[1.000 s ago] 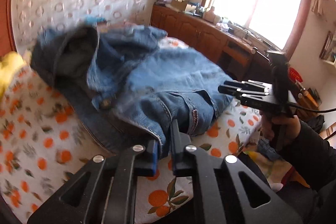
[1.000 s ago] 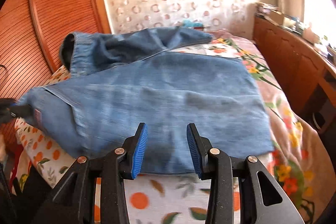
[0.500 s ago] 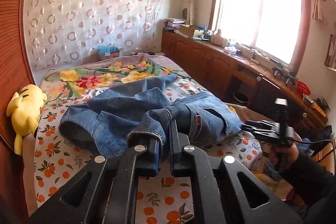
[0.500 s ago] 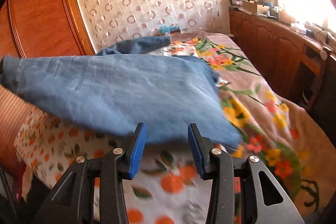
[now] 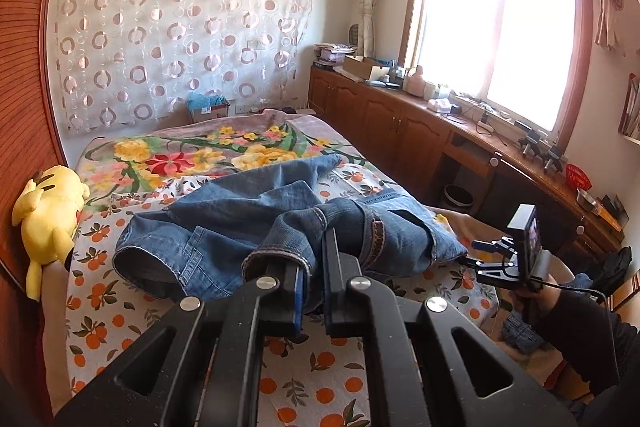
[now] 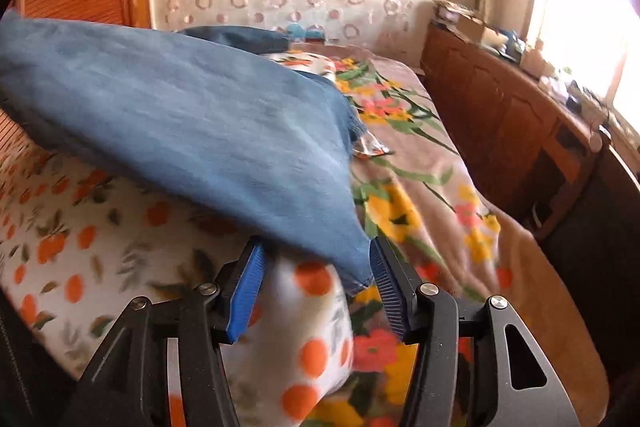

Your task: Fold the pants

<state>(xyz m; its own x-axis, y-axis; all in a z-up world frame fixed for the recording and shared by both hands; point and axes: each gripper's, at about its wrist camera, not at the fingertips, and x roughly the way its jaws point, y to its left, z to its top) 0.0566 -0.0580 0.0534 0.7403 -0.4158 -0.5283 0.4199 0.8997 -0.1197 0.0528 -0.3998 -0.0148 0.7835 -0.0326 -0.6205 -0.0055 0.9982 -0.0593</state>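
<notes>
Blue denim pants [image 5: 248, 223] lie crumpled on the bed's orange-print sheet [image 5: 100, 307]. My left gripper [image 5: 314, 267] is shut on the pants' waistband and holds it lifted at the near edge. In the right wrist view the pants [image 6: 192, 123] hang as a raised sheet of denim, its lowest corner dipping between my right gripper's open blue pads [image 6: 244, 279]. My right gripper [image 6: 316, 267] is open and also shows in the left wrist view [image 5: 480, 253], at the pants' right edge.
A yellow plush toy [image 5: 48, 203] lies at the bed's left side against the wooden panel. A floral blanket [image 5: 192, 155] covers the far half of the bed. A wooden cabinet run [image 5: 420, 131] with clutter stands along the right wall under the window.
My left gripper pulled back and up with the waistband, bunching the pants. My right gripper moved in to the pants' lower right corner, still open.
</notes>
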